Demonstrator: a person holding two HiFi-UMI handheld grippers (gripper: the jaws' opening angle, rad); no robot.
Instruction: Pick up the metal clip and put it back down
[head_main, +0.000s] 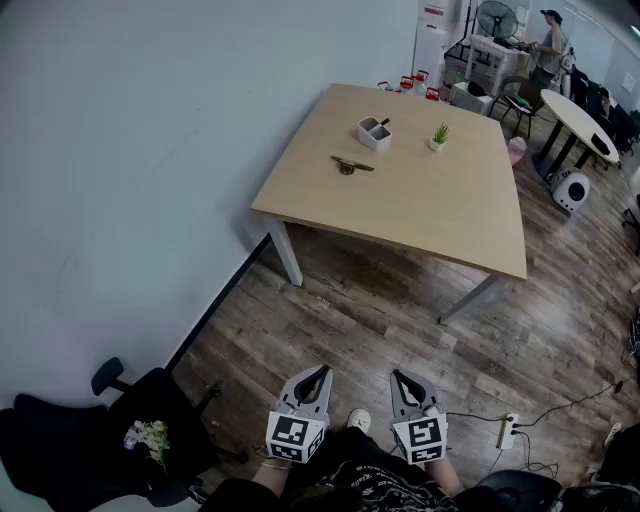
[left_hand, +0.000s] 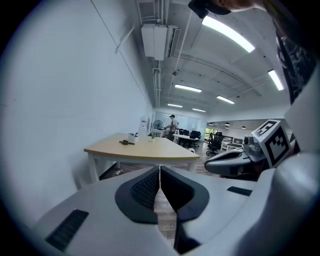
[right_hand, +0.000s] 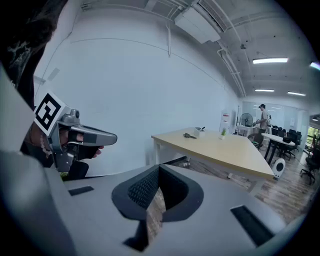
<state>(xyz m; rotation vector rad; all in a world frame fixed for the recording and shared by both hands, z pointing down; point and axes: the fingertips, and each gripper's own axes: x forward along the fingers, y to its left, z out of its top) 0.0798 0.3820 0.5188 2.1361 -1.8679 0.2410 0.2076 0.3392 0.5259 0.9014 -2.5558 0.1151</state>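
Here's the light wooden table (head_main: 420, 200), its white legs planted on the plank floor (head_main: 400, 320) and one corner close to the pale wall. The landmark on top is the white two-compartment desk organizer (head_main: 374, 133), set toward the far end, with a dark pen-like item (head_main: 383, 123) poking out of it. The metal clip (head_main: 352, 164) lies flat near the organizer on its nearer side, slightly toward the wall and not touching it. A small potted plant (head_main: 439, 137) stands upright near the organizer, on the side away from the wall.
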